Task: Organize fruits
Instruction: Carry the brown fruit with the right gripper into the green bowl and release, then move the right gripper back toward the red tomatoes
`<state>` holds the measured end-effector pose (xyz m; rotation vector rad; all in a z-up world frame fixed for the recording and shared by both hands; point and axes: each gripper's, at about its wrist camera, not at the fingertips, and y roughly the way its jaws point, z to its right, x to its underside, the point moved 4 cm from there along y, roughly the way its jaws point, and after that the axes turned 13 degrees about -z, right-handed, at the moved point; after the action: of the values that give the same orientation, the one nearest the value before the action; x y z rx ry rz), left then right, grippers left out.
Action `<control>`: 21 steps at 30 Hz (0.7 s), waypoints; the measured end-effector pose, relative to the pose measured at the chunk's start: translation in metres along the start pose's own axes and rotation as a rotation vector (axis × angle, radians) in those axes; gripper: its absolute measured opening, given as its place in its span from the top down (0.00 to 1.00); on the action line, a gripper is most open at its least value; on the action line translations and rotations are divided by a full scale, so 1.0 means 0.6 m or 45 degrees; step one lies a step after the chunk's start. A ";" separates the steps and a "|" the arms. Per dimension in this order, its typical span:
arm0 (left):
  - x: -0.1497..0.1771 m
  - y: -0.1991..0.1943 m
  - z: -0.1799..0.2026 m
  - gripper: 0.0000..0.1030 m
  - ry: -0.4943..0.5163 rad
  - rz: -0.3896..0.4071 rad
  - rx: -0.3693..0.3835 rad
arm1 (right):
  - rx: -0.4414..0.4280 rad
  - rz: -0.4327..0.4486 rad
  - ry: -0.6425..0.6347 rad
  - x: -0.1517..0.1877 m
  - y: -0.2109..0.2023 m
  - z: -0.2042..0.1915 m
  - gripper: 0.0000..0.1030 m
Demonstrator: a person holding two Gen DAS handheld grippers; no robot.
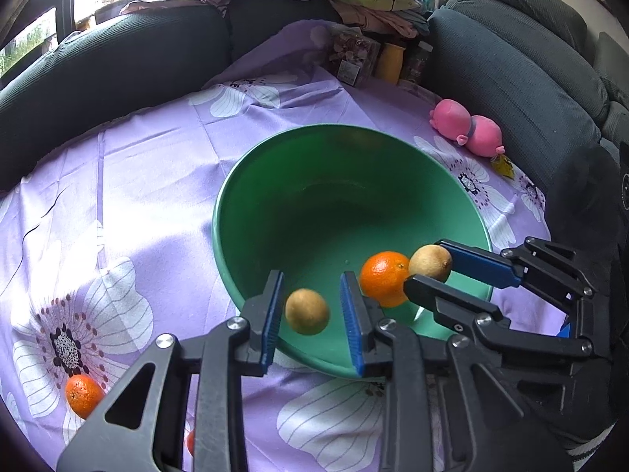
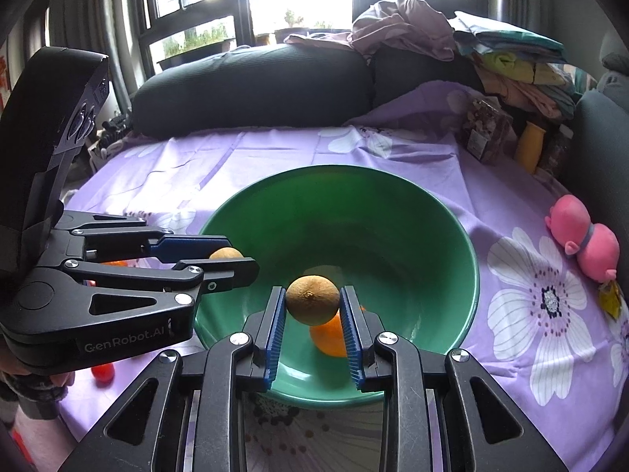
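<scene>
Floating free between left claw [image 1: 310,310] pads: brown fruit [image 1: 307,311], over green bowl [image 1: 275,181].

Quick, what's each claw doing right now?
Left gripper: open, brown fruit loose between its pads.
Right gripper: shut on another brown fruit.

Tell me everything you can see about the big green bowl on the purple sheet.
The green bowl is large, round and deep, with smooth, slightly glossy walls that look like plastic or glazed ceramic. It sits upright on the purple flowered cloth. An orange lies inside against the near wall. Both grippers hang over its near rim: in the left gripper a brown fruit sits with gaps to the pads, and the right gripper clamps another brown fruit. Neither visibly touches the bowl.
</scene>
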<state>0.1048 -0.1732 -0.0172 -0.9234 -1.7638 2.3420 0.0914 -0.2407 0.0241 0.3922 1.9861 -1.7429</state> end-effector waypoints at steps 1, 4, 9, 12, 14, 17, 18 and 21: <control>0.000 -0.001 0.000 0.62 -0.002 0.003 -0.002 | 0.003 0.001 0.003 0.001 -0.001 0.001 0.71; -0.001 -0.008 -0.001 0.50 -0.006 0.025 -0.003 | 0.007 0.000 0.017 0.003 -0.004 0.006 0.71; 0.007 -0.031 -0.006 0.35 -0.027 0.068 -0.006 | 0.012 0.003 0.018 0.005 -0.012 0.005 0.71; 0.020 -0.047 -0.015 0.30 -0.049 0.082 -0.019 | 0.008 0.008 0.006 0.008 -0.019 -0.003 0.71; 0.032 -0.058 -0.023 0.28 -0.066 0.091 -0.036 | 0.005 0.013 -0.004 0.009 -0.024 -0.011 0.71; 0.054 -0.075 -0.038 0.25 -0.097 0.093 -0.074 | 0.001 0.017 -0.024 0.011 -0.031 -0.024 0.71; 0.061 -0.080 -0.045 0.24 -0.113 0.092 -0.085 | 0.001 0.019 -0.033 0.011 -0.034 -0.029 0.71; 0.087 -0.097 -0.067 0.21 -0.176 0.101 -0.107 | 0.000 0.024 -0.063 0.013 -0.043 -0.047 0.71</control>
<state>0.0651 -0.0982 0.0062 -0.8782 -1.9251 2.4525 0.0677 -0.2178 0.0443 0.3632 1.9415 -1.7245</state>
